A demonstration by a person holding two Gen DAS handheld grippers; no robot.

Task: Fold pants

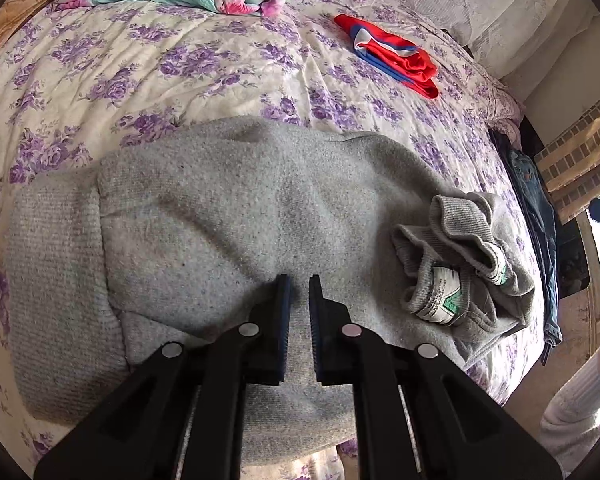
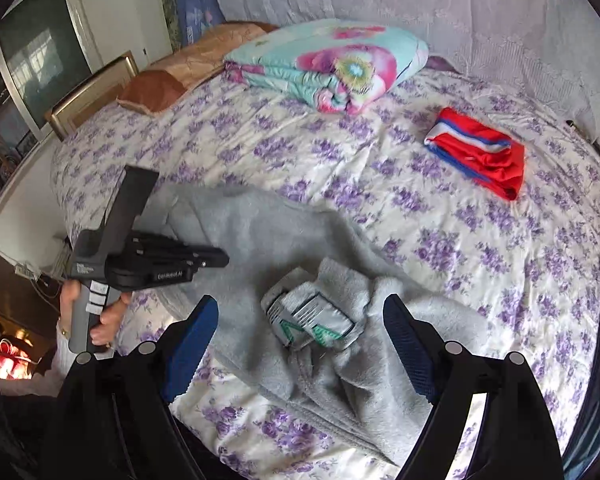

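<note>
Grey pants [image 1: 228, 208], purple-flowered bedspread [image 1: 204, 64]

The left gripper [image 1: 299, 282], jaws nearly together, sits low over the grey pants [image 1: 228, 208] spread on the floral bedspread [image 1: 180, 68]; their waistband [image 1: 452, 264] lies bunched to the right

Left claw [image 1: 299, 292] closed; right claw [image 2: 300, 344] wide apart, empty.

Folded floral quilt [image 2: 332, 68], red garment [image 2: 480, 152] on purple-flowered bedspread [image 2: 300, 144].
</note>
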